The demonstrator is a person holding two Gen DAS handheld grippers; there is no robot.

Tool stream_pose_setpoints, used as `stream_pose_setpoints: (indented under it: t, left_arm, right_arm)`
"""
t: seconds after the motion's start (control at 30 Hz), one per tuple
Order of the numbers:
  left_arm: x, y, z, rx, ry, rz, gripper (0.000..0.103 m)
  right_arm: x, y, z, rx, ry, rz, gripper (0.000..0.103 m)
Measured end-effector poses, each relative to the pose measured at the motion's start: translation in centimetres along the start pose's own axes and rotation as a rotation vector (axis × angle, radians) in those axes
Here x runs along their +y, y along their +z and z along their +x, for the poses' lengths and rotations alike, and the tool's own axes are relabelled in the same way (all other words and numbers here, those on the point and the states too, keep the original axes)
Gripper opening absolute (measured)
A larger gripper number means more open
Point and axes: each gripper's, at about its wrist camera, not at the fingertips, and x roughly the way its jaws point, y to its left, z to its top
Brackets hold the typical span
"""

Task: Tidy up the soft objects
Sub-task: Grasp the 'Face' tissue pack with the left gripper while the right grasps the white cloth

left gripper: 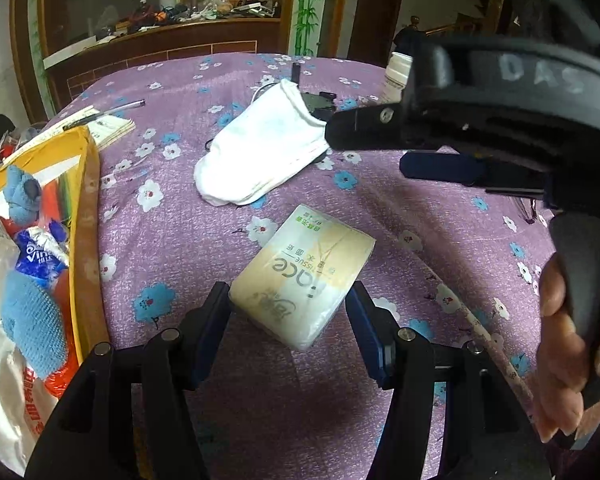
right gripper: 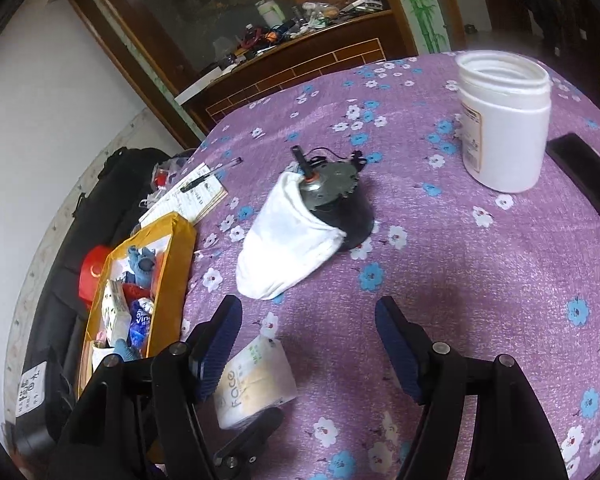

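Note:
A pale yellow tissue pack sits between the fingers of my left gripper, which is shut on it just above the purple flowered tablecloth. The right wrist view shows the same pack at lower left. A white sock lies partly over a dark motor mid-table. My right gripper stands open and empty just short of the sock's toe. In the left wrist view the right gripper reaches in from the right beside the sock.
A yellow bag at the table's left edge holds blue plush toys and tissue packets; the right wrist view shows the bag too. A white open jar stands far right. A notebook with a pen lies behind the bag. A hand grips the right handle.

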Motion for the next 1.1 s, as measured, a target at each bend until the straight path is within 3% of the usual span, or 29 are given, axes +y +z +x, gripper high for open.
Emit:
stream_pose_setpoints:
  t: [0.23, 0.77, 1.1]
  left_arm:
    - [0.1, -0.1, 0.2, 0.012, 0.004, -0.002, 0.058]
    - [0.6, -0.2, 0.8, 0.029, 0.010, -0.035, 0.058]
    - [0.3, -0.3, 0.9, 0.029, 0.026, -0.018, 0.061]
  right_arm:
    - [1.4, 0.4, -0.6, -0.018, -0.011, -0.041, 0.071]
    - [3.6, 2.1, 2.8, 0.034, 0.024, -0.122, 0.071]
    - [5.4, 2.4, 6.9, 0.089, -0.057, -0.279, 0.071]
